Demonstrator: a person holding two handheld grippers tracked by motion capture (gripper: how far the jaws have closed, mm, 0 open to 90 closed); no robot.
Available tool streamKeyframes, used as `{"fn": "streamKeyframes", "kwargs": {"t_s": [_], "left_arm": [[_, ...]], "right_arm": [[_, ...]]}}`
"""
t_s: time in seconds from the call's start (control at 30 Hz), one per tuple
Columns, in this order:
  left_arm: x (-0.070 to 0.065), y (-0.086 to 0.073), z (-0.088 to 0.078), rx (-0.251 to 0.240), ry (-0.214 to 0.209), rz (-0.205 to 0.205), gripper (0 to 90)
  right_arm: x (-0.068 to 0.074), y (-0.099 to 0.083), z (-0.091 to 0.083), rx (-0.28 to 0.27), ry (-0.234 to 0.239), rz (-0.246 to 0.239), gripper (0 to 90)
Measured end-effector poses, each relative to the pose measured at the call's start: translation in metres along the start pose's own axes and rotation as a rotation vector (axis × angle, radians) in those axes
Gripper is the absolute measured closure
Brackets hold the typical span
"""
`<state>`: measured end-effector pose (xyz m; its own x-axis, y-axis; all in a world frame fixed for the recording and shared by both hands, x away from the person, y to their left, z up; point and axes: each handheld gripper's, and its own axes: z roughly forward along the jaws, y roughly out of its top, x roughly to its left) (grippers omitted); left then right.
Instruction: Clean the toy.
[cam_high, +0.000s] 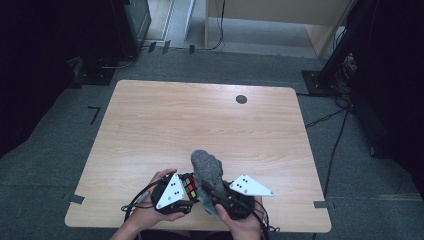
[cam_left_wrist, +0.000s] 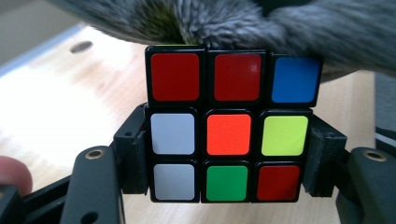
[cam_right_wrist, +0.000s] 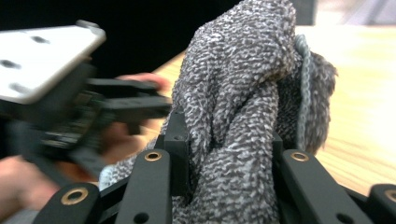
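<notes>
My left gripper (cam_left_wrist: 227, 161) is shut on a puzzle cube (cam_left_wrist: 229, 126), its jaws pressing the cube's left and right sides; the facing side has red, blue, white, orange, yellow and green tiles. A grey knitted cloth (cam_right_wrist: 243, 116) is bunched between the jaws of my right gripper (cam_right_wrist: 229, 163), which is shut on it. In the high view both grippers sit close together near the table's front edge, the left gripper (cam_high: 187, 192) holding the cube (cam_high: 190, 189) against the cloth (cam_high: 207, 172) held by the right gripper (cam_high: 212, 192). The cloth (cam_left_wrist: 224, 21) drapes over the cube's top.
The wooden table (cam_high: 200, 120) carries a small dark round disc (cam_high: 241, 99) near its far right. Dark stands and cables are on the floor around the table, and a wooden cabinet (cam_high: 280, 20) stands beyond its far side.
</notes>
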<state>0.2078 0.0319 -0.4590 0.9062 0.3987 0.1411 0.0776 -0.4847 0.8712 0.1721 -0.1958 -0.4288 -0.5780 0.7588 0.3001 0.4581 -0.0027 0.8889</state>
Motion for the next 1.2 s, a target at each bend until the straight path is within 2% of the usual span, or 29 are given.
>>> {"fn": "streamKeyframes", "kwargs": {"t_s": [0.07,0.1,0.2,0.27,0.33,0.43,0.5,0.53,0.57,0.63,0.73,0.83,0.9,1.0,1.07,1.1,1.13,1.2], "left_arm": [[0.001,0.0,-0.001,-0.004,-0.015,-0.006,33.9],[0.002,0.0,-0.001,-0.007,-0.016,-0.009,33.9],[0.004,-0.001,-0.001,-0.01,-0.009,-0.024,33.8],[0.004,-0.001,-0.001,-0.004,-0.014,-0.022,33.8],[0.003,-0.001,0.001,-0.001,-0.015,-0.016,33.8],[-0.001,0.001,0.0,-0.017,-0.019,-0.009,33.8],[-0.002,0.003,-0.003,-0.025,-0.013,-0.001,33.9],[-0.002,0.003,-0.003,-0.026,-0.008,0.0,33.9],[-0.001,0.003,-0.004,-0.026,-0.009,-0.005,33.9],[0.002,0.001,-0.005,-0.025,-0.007,-0.009,33.9],[0.005,0.0,-0.005,-0.031,-0.006,-0.02,33.8],[0.004,-0.001,-0.004,-0.018,0.003,-0.008,33.9],[0.002,-0.001,-0.002,-0.015,-0.001,-0.002,33.9],[-0.001,0.002,-0.004,-0.04,-0.007,-0.002,33.8],[0.0,0.003,-0.007,-0.041,-0.003,0.006,33.9],[0.001,0.003,-0.008,-0.042,0.0,0.004,33.9],[0.001,0.002,-0.009,-0.044,-0.002,0.001,33.8],[0.004,0.001,-0.01,-0.04,-0.001,0.0,33.8]], "right_arm": [[-0.01,-0.002,-0.001,0.012,-0.069,-0.003,67.5],[-0.015,-0.003,-0.002,0.014,-0.086,0.009,67.6],[-0.019,0.0,-0.007,-0.01,-0.09,0.04,67.6],[-0.011,0.004,-0.01,-0.033,-0.061,0.019,67.6],[0.002,0.007,-0.011,-0.053,-0.01,-0.009,67.5],[0.017,0.008,-0.007,-0.036,0.077,-0.042,67.4],[0.017,0.006,-0.004,-0.022,0.075,-0.056,67.0],[0.012,0.005,-0.004,-0.032,0.084,-0.034,67.0],[0.006,0.004,-0.003,-0.026,0.064,-0.019,67.1],[-0.006,0.002,-0.004,-0.002,-0.045,-0.032,67.4],[-0.023,0.0,-0.008,0.013,-0.086,0.037,67.6],[-0.016,0.004,-0.012,-0.022,-0.05,0.042,67.6],[-0.003,0.007,-0.012,-0.042,0.01,0.017,67.5],[0.013,0.009,-0.009,-0.029,0.075,-0.01,67.5],[0.012,0.007,-0.006,-0.016,0.091,0.018,67.4],[0.008,0.005,-0.006,-0.023,0.099,0.051,67.4],[0.002,0.003,-0.005,-0.024,0.09,0.083,67.5],[-0.007,0.001,-0.004,-0.016,0.059,0.1,67.4]]}}
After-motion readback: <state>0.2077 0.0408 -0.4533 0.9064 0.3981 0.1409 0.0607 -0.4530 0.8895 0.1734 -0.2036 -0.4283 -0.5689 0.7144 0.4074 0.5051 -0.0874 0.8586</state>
